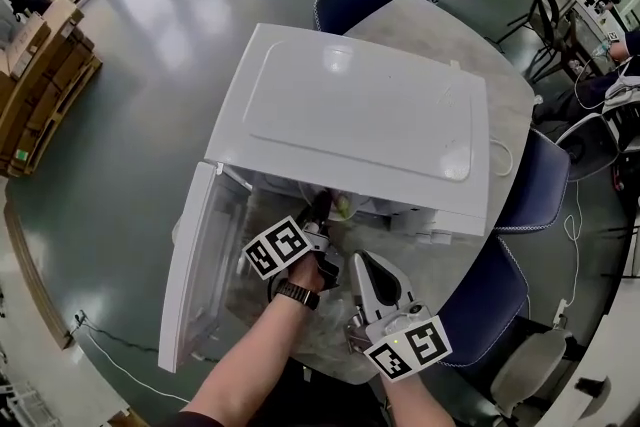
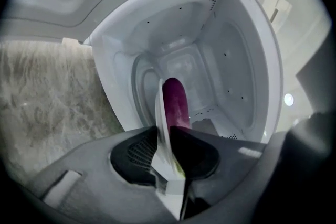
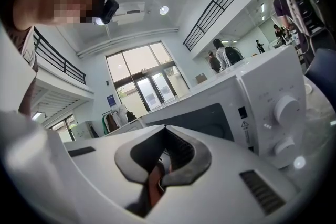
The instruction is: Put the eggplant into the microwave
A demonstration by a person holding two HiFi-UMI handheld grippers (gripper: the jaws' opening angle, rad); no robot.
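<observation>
The right tongs (image 1: 362,263) are closest. They are shut with nothing in them, near the open door (image 1: 200,265). The left tongs (image 1: 322,210) squeeze the stalk end of the eggplant (image 2: 176,102) and poke it inside the microwave (image 1: 360,105) on the surface (image 1: 430,25). I think the job is nearly done. The eggplant looks up in the air, so it must be put down and let go.

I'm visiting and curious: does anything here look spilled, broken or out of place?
Nothing stands out. The microwave door is wide open, and the left claw pinches a white plate with the eggplant at the opening. No spills or damage show.
</observation>
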